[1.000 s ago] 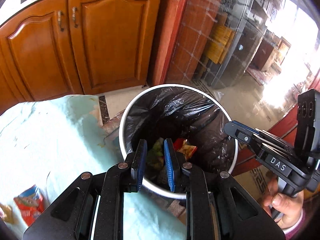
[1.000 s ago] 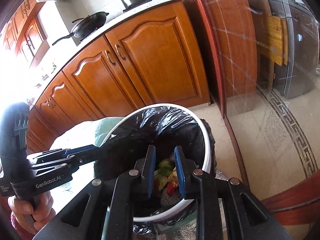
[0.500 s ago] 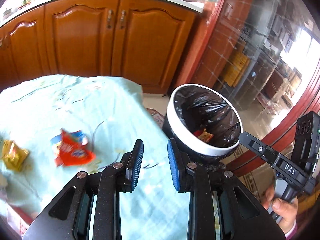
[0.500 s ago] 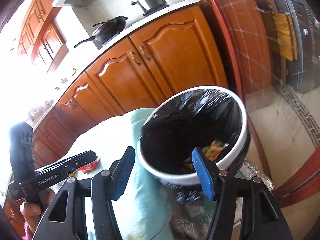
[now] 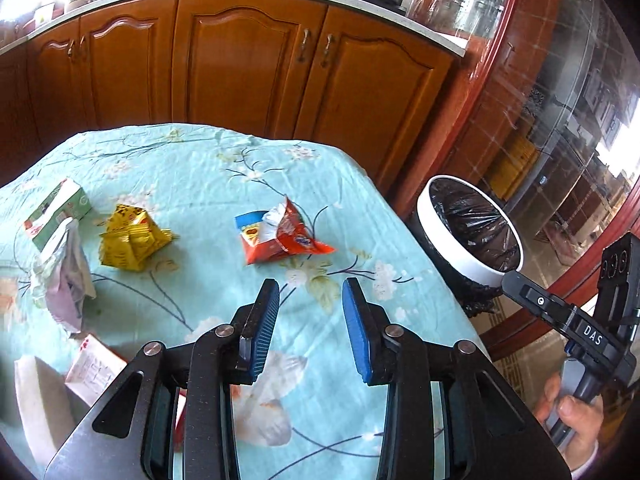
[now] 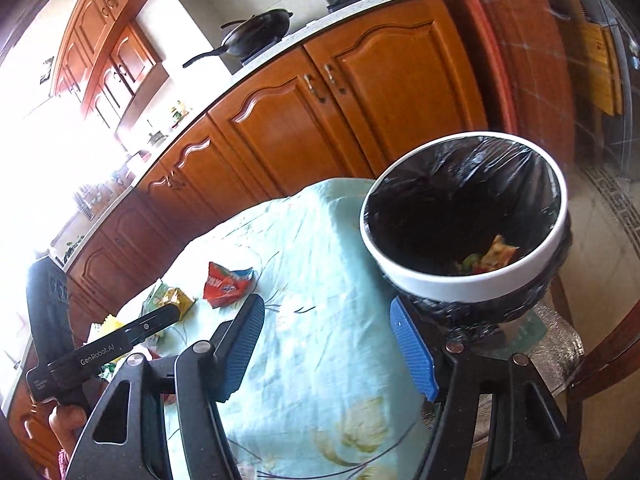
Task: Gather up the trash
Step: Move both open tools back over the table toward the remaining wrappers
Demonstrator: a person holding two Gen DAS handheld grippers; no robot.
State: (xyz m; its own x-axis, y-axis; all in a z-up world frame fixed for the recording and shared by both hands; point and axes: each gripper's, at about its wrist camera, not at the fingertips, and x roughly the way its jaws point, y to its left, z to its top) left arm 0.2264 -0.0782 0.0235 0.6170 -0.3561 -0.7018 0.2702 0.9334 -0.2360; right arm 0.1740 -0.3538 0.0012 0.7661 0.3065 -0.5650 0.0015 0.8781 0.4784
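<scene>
Both grippers hang over the counter [image 5: 208,168], fingers apart and empty: left gripper [image 5: 308,328], right gripper [image 6: 328,344]. The red wrapper [image 5: 280,236] lies at 12 o'clock from the left fingers, long axis 9-to-3, torn mouth up. The bin [image 6: 464,280] stands at 2 o'clock.

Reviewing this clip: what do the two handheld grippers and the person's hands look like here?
Both grippers, left gripper and right gripper, are black linkages with silver rivets and ribbed blue pads. Seen from the side, the left reads "GenRobot.AI", the right "DAS". A bare hand with a pinkish cuff grips the right handle. No cables show.
</scene>
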